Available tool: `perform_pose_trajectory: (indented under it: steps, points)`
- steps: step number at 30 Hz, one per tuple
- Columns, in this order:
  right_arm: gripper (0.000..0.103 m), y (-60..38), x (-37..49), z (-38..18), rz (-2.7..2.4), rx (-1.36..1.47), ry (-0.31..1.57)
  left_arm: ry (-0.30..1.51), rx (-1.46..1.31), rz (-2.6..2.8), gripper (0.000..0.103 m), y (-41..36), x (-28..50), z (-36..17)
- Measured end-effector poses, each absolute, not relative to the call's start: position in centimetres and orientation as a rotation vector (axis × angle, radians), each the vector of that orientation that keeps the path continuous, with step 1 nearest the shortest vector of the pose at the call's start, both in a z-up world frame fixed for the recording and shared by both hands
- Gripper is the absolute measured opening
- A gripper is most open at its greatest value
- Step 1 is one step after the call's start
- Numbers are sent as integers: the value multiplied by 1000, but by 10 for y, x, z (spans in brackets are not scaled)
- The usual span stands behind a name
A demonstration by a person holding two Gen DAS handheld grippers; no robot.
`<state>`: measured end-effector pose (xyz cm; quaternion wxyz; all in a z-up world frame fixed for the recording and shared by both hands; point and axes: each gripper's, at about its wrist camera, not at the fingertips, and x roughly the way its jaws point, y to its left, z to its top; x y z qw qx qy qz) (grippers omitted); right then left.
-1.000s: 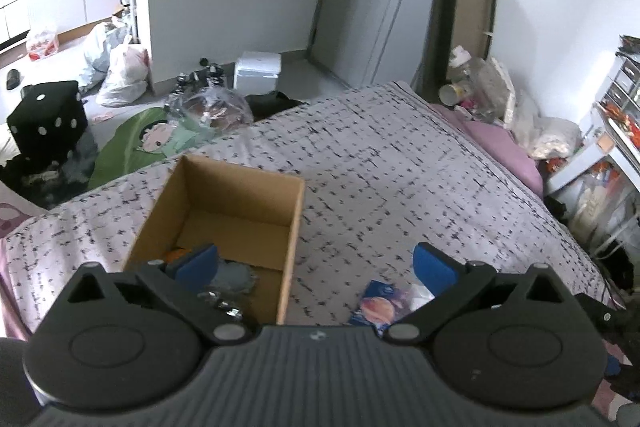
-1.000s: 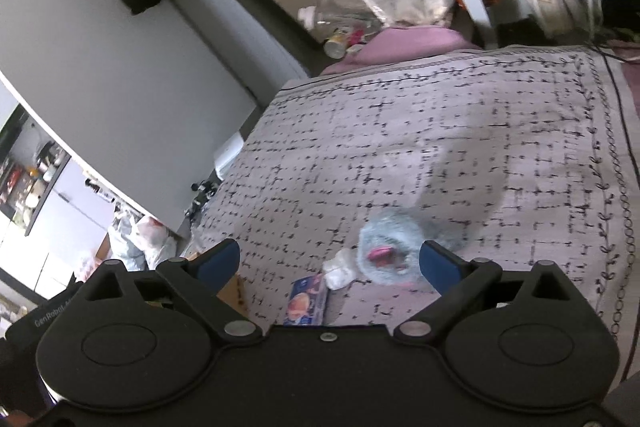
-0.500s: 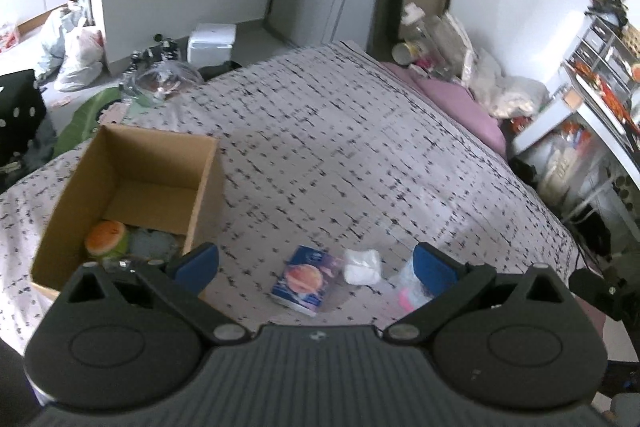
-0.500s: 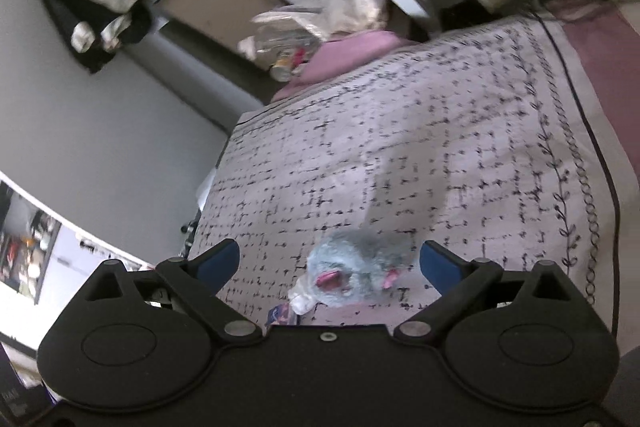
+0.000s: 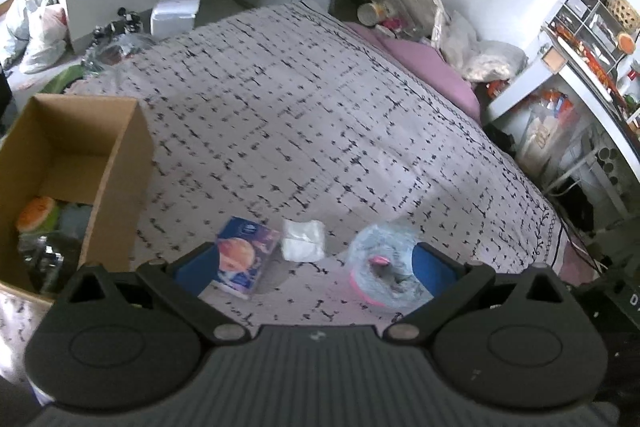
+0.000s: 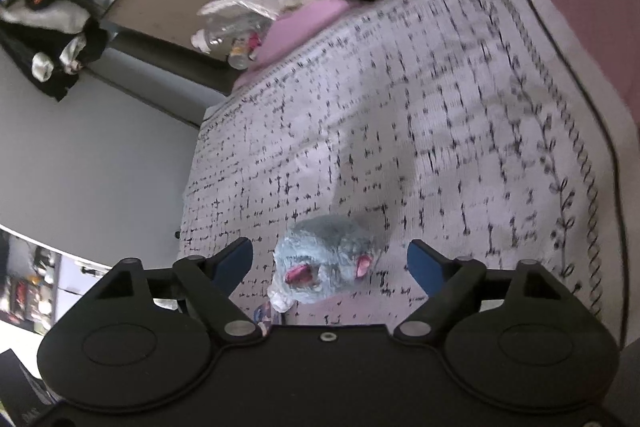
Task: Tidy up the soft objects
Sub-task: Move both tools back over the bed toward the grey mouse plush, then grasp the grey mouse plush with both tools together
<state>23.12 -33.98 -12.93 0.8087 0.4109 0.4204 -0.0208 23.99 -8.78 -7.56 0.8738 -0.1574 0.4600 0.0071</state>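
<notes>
The right gripper has come down over the grey plush toy, and its jaws are closing from wide with the toy between them, not yet pressed. The left gripper hangs wide and empty. The toy lies on the bedspread, right of the cardboard box, beyond the booklet and white pad, so pickup appears imminent.

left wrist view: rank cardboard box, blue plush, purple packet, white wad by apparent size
1. cardboard box, partly cut off by the frame
2. blue plush
3. purple packet, close to the plush, so unsure
4. white wad
</notes>
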Motion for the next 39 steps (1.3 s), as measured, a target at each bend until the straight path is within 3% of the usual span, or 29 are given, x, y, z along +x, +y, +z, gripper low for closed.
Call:
perform_pose_trajectory:
  steps: [12, 15, 17, 22, 27, 32, 36, 39]
  points:
    - [48, -338, 250, -172, -29, 1078, 983, 1024, -402, -52, 96, -104, 262, -119]
    - [41, -335, 256, -177, -21, 1091, 984, 1043, -416, -60, 88, -107, 267, -129]
    - [38, -330, 261, -181, -22, 1084, 998, 1052, -426, -60, 77, -108, 271, -136]
    - [36, -322, 273, -192, -13, 1088, 1032, 1082, -447, -58, 59, -108, 281, -151]
    - [36, -321, 280, -199, -32, 1072, 1041, 1099, -462, -73, 53, -111, 290, -161]
    - [35, -322, 284, -199, -47, 1051, 1027, 1109, -466, -103, 42, -120, 298, -165]
    - [35, -324, 285, -198, -57, 1048, 1018, 1118, -448, -108, 39, -127, 305, -169]
    - [36, -326, 284, -200, -48, 1073, 1008, 1115, -449, -110, 30, -131, 310, -170]
